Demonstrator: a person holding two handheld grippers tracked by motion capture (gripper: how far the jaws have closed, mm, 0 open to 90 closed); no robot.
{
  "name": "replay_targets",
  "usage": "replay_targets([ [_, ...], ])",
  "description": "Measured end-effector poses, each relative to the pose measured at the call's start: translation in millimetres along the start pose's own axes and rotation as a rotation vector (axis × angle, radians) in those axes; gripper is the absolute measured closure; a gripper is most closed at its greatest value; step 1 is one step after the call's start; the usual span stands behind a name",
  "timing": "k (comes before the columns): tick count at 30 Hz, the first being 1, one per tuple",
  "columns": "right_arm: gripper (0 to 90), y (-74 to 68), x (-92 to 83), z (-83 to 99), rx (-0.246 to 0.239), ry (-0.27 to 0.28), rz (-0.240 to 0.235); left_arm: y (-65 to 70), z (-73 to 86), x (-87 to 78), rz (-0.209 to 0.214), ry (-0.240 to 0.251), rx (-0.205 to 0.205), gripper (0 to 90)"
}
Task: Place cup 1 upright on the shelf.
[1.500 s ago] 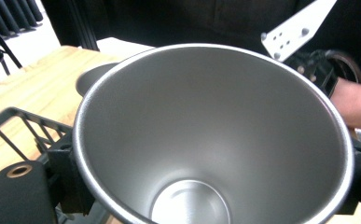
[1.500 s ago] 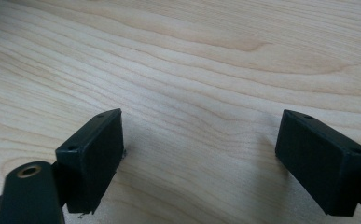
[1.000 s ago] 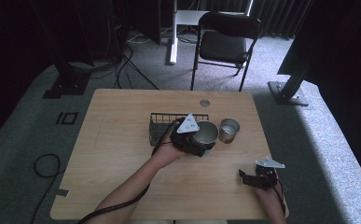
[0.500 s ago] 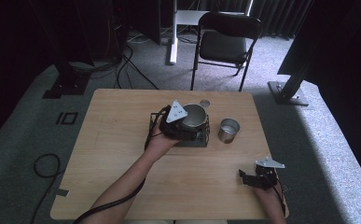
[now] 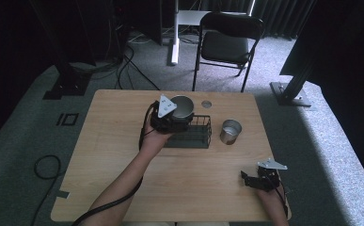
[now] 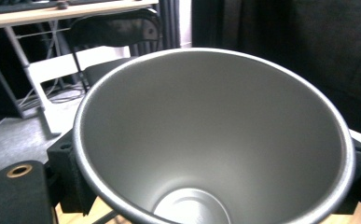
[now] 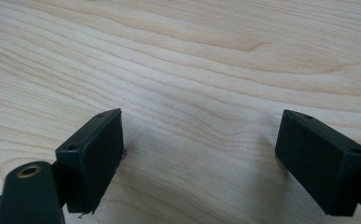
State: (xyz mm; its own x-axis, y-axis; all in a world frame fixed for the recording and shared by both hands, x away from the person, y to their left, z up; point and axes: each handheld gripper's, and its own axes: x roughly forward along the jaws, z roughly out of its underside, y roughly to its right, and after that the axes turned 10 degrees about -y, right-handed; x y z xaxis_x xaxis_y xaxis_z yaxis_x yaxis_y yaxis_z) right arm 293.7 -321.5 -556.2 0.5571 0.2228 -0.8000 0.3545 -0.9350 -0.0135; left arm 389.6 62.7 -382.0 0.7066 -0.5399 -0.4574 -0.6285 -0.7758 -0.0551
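Left gripper (image 5: 177,118) jaws clamped on the metal cup (image 6: 215,140), held over the far-left corner of the wire basket (image 5: 196,136) on the desk (image 5: 114,160); cup bare inside, basket apparently empty too. Right gripper (image 7: 199,154) jaws spread, resting near the desk's front edge; second metal cup (image 5: 230,131) standing just beside the basket, interior unclear.

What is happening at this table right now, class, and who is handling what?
A person works at a wooden table with a gripper in each hand. The left gripper is clamped on a metal cup, holding it above the far left corner of a black wire basket. A second metal cup stands upright on the table to the right of the basket. The right gripper rests near the table's near right corner, jaws open with nothing between them.
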Motion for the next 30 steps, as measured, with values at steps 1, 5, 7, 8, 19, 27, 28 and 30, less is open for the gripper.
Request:
replay_targets([
  [1,14.8,0.0,0.0,0.0,-0.001,0.0,0.0,-2.3,1.0,-0.1,-0.016,0.003,-0.009,14.3],
  [5,14.8,0.0,0.0,0.0,-0.001,0.001,0.001,-12.3,5.7,1.1,-0.059,0.008,-0.049,14.3],
  [7,14.8,0.0,0.0,0.0,0.0,0.001,0.001,-17.6,8.9,2.9,-0.068,0.005,-0.069,14.3],
  [8,14.8,0.0,0.0,0.0,0.0,0.0,0.001,-19.6,10.9,3.5,-0.078,0.004,-0.08,14.3],
  [19,14.8,0.0,0.0,0.0,0.0,0.0,0.001,-40.1,35.6,14.2,-0.12,-0.043,-0.13,14.3],
  [27,14.8,0.0,0.0,0.0,-0.001,0.0,0.001,-47.0,53.7,28.1,-0.126,-0.084,-0.155,14.3],
  [28,14.8,0.0,0.0,0.0,0.0,0.0,0.001,-47.4,55.1,30.0,-0.121,-0.089,-0.161,14.3],
  [30,14.8,0.0,0.0,0.0,0.0,0.0,0.001,-47.5,57.5,32.7,-0.126,-0.093,-0.159,14.3],
])
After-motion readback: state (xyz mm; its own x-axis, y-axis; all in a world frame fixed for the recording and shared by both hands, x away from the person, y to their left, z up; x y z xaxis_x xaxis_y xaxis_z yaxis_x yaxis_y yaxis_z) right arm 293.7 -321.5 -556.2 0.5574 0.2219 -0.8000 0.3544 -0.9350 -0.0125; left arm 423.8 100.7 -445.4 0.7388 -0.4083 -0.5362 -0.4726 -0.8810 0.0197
